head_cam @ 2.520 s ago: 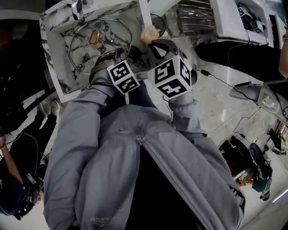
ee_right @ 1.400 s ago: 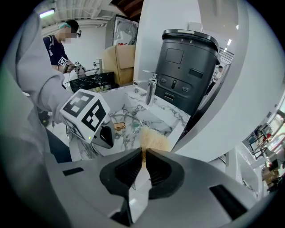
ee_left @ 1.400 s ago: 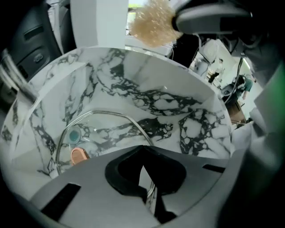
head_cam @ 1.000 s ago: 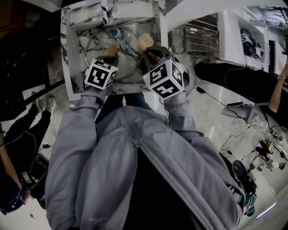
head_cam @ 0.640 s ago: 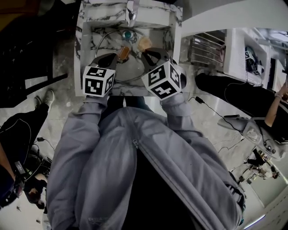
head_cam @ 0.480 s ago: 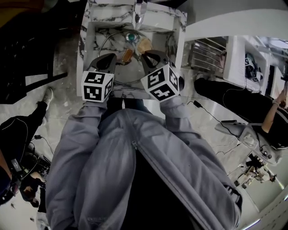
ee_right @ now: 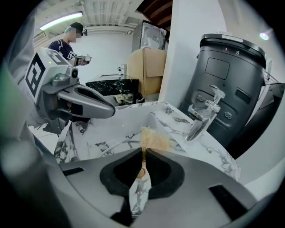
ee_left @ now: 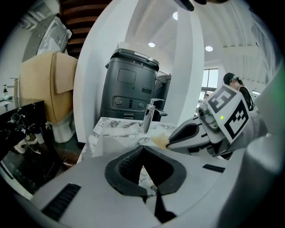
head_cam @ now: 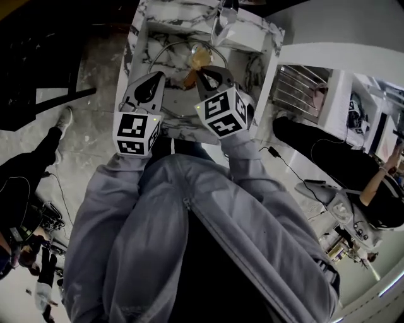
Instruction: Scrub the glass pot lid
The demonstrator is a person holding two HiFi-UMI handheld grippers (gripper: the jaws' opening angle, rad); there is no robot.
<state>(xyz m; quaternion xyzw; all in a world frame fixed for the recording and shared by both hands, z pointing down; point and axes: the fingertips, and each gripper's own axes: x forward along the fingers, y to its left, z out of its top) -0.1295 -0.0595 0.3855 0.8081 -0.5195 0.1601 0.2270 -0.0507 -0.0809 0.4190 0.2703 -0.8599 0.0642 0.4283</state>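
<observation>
Lying in the white, grey-veined marble sink (head_cam: 140, 38), the round glass pot lid (head_cam: 177, 91), with its thin metal rim and tan knob (head_cam: 189, 77), is sitting at 12 o'clock from both grippers. The right gripper (ee_right: 143, 152) is pinching the slim stem of a brush (ee_right: 153, 141), its straw-coloured tuft pointing toward 12 o'clock. The left gripper (ee_left: 142, 153) is pressing its ribbed black pads together on nothing.

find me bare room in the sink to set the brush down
The glass pot lid covers most of the sink floor, left gripper and right gripper over it. Bare marble: between lid and right wall, and the ledge beside the faucet.
</observation>
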